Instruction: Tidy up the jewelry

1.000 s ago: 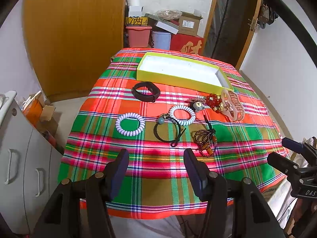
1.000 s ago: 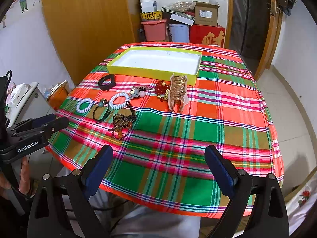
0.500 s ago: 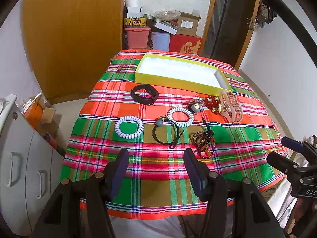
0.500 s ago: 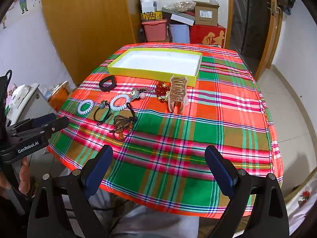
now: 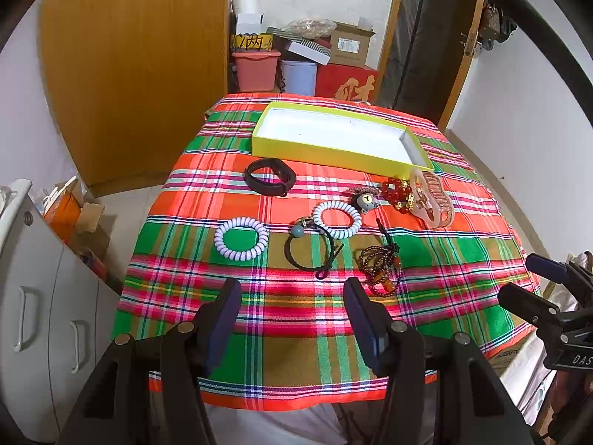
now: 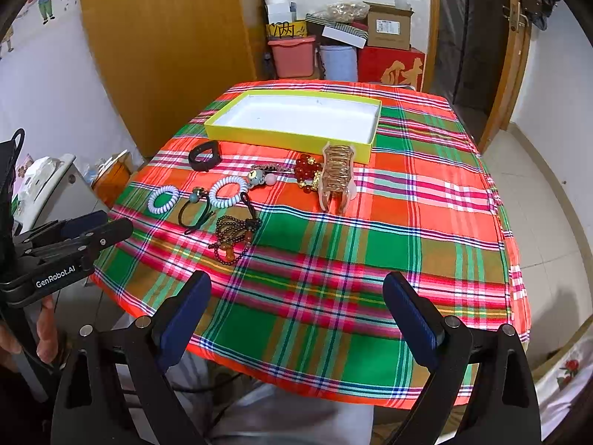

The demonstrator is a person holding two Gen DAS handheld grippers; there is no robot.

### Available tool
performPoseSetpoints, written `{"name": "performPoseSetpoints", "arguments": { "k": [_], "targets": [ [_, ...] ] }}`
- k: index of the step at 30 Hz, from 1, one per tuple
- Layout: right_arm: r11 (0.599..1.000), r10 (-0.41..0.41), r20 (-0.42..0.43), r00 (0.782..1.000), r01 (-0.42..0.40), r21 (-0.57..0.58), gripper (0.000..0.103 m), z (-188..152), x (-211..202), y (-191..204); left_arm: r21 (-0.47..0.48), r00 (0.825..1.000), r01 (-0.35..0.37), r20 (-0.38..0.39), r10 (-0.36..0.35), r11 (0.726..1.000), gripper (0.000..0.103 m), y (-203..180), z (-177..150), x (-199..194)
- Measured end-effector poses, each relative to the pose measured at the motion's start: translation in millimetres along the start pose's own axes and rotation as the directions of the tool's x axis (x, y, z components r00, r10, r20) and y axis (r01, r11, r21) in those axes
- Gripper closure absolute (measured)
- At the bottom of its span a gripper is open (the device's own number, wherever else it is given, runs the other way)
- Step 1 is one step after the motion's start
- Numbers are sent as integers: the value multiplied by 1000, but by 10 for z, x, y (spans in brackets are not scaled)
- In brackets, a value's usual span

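A yellow tray [image 5: 326, 148] with a white inside stands empty at the table's far side, also in the right wrist view [image 6: 285, 137]. In front of it lie a black band [image 5: 270, 177], two white coil bracelets [image 5: 241, 238] [image 5: 336, 219], a black hair tie [image 5: 309, 252], a brown bead bracelet [image 5: 380, 269], red beads [image 5: 397, 193] and a pink hair claw [image 5: 431, 198]. My left gripper [image 5: 292, 296] is open above the near table edge. My right gripper [image 6: 296, 293] is open, wide, also at the near edge.
The table has a red and green plaid cloth [image 6: 370, 241]. A white cabinet [image 5: 33, 296] stands at the left. Boxes and bins [image 5: 296, 63] are stacked behind the table by a wooden wardrobe [image 5: 141, 55]. A door [image 6: 481, 37] is at the right.
Both grippers have stayed open. The left wrist view has shifted slightly, with the table items a little lower left; the right one barely moved.
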State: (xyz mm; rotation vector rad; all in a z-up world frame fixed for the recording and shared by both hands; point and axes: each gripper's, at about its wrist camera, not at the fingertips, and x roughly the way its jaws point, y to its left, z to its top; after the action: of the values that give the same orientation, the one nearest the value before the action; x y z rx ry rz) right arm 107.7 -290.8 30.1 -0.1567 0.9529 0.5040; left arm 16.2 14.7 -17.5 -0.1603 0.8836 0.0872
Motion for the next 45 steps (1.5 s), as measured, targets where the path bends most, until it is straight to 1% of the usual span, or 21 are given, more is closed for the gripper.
{"name": "performPoseSetpoints", "arguments": {
  "k": [10, 15, 20, 26, 31, 34, 40, 45],
  "targets": [
    [1000, 6, -4, 1000, -6, -5, 9, 16, 33, 3, -7, 1000, 9, -10, -10, 1000, 46, 16, 20, 51],
    [1000, -4, -4, 1000, 4, -15, 9, 63, 92, -8, -18, 1000, 23, -13, -23, 1000, 46, 66, 40, 128],
    [1000, -10, -18, 1000, 10, 6, 10, 172, 213, -55, -40, 999, 41, -32, -43, 998, 46, 159, 97, 271],
    [999, -34, -11, 999, 34, 9, 12, 374, 370, -114, -53, 998, 43, -42, -46, 998, 46, 244, 184, 414],
    [999, -41, -14, 999, 41, 27, 14, 542, 538, -217, -34, 995, 84, -51, -86, 996, 46, 178, 225, 537],
    [998, -47, -22, 999, 48, 29, 20, 621, 639, -262, -29, 992, 104, -69, -105, 994, 46, 125, 242, 648],
    [998, -60, -36, 998, 61, 25, 20, 756, 836, -323, -17, 982, 158, -107, -159, 987, 46, 21, 268, 845],
    [998, -61, -50, 997, 62, 19, 21, 828, 1007, -346, 0, 975, 174, -143, -172, 985, 47, -65, 250, 986]
  ]
}}
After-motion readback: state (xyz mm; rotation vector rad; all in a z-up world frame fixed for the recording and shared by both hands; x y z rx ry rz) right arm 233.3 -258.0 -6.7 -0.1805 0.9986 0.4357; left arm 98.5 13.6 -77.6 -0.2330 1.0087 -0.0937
